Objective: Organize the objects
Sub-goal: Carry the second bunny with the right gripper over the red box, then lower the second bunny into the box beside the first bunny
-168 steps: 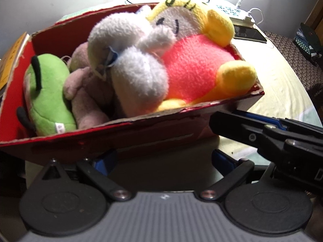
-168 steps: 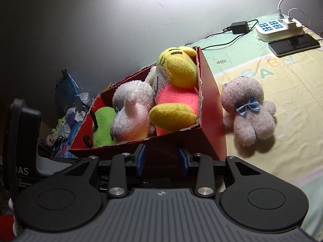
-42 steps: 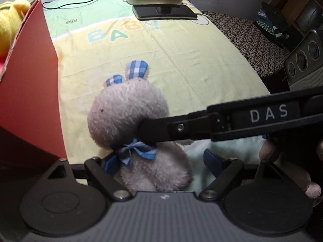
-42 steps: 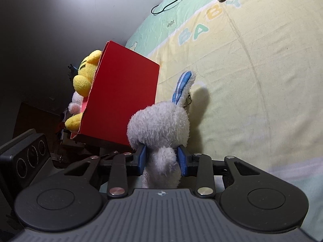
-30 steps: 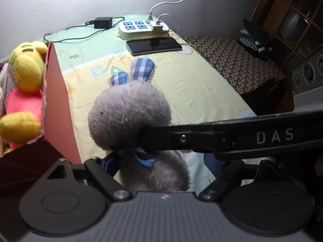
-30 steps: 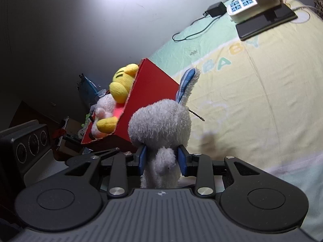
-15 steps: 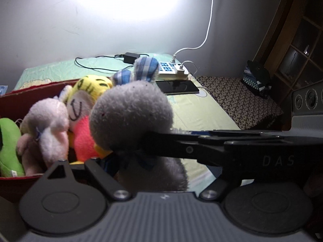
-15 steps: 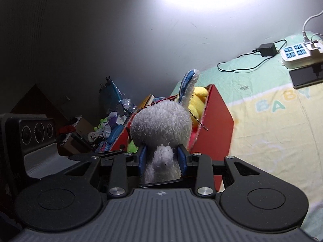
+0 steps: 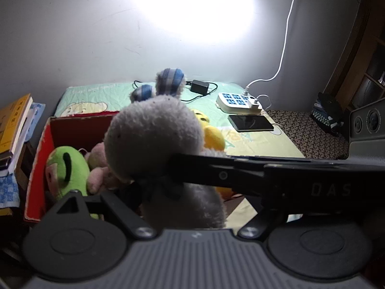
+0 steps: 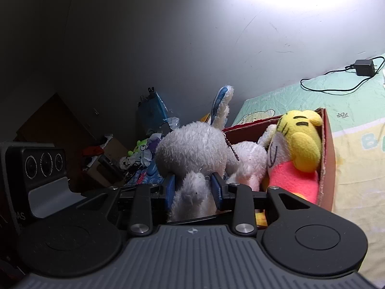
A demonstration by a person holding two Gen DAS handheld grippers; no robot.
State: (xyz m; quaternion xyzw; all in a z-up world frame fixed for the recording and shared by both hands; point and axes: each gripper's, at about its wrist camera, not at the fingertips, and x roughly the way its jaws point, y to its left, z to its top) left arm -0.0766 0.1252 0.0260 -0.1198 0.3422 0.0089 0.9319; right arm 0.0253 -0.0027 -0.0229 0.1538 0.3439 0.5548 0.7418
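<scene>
Dim bedroom, bright lamp glare on the grey wall, bed (image 9: pixel 259 142) with a yellow-green sheet under everything. My right gripper (image 10: pixel 192 189) is clenched on the grey bunny (image 10: pixel 192 154): both blue pads press its neck just under the head, body hanging below toward the camera. Bunny is upright, blue checked ears (image 9: pixel 169 82) up, held in the air above the near-left part of the red box (image 9: pixel 39 149). In the left view the right gripper's black finger crosses from the right and ends at the bunny's neck.

My left gripper (image 9: pixel 190 192) is released, jaws apart on either side of the bunny's lower body; I can't tell if the pads touch the fur, that part is dark and hidden.

Box sits on the bed's left side and already holds a green plush (image 9: pixel 67 168), a pink plush (image 9: pixel 98 166), a white plush (image 10: pixel 250 166) and a yellow-and-pink plush (image 10: pixel 298 149), packed close together.

Farther back on the sheet: power strip (image 9: pixel 237 101) with white cable going up the wall, phone (image 9: pixel 250 122) just beside it, black adapter (image 9: pixel 199 86) with its cord near the wall. Books (image 9: pixel 14 125) stacked left of the box. Clutter on the floor beyond the bed in the right view.
</scene>
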